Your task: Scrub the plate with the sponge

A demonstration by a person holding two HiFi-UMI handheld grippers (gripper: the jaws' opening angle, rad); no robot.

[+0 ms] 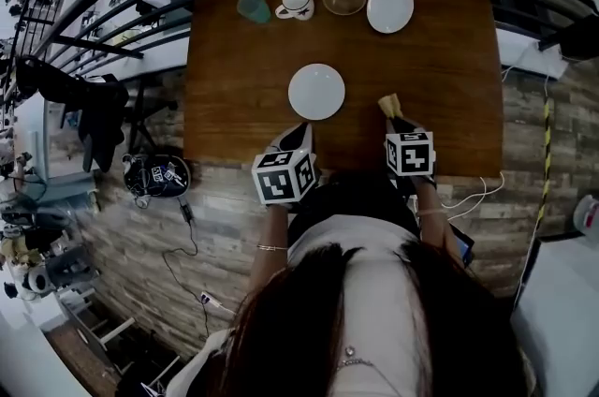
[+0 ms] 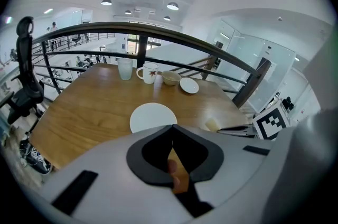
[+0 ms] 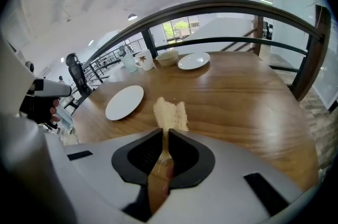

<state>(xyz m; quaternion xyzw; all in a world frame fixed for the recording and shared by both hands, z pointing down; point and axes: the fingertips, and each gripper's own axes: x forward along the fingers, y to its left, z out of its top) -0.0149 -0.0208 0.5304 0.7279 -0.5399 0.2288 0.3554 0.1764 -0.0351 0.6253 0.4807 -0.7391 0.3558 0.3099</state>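
You are gripping the sponge in the right gripper, just right of the plate lying mid-table, while the left gripper is hovering clenched and empty at its near edge, so all scrubbing is judged outstanding.

The housing of my left gripper covers the plate's near rim, and my right gripper hides the sponge's near end. From above, my marker cubes cover both pairs of jaws and bits of the table's near edge.
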